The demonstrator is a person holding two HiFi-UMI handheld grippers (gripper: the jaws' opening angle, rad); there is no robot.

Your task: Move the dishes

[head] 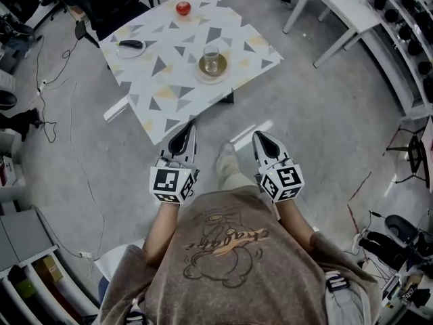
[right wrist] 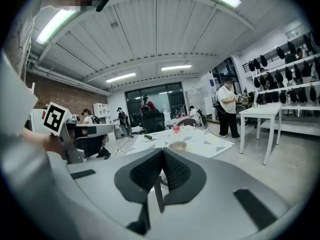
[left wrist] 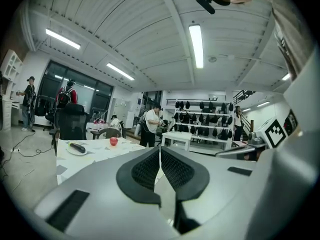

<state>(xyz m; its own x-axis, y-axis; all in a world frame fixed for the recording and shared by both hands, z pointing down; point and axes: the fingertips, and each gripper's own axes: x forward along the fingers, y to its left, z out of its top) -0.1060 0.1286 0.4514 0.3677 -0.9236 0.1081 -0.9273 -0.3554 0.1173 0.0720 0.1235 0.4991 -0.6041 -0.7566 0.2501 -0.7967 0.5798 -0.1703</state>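
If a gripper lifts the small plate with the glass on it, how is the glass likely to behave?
The glass stands upright, apparently loose, on the plate, so it may slide or tip if the plate tilts. It looks clear, so it is probably fragile.

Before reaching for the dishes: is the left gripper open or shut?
Shut: the left gripper has its jaws together, with nothing between them.

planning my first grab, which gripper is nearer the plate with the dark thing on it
Left. The left gripper hangs at the table's near edge, on the plate's side; the right gripper is farther right, over the floor.
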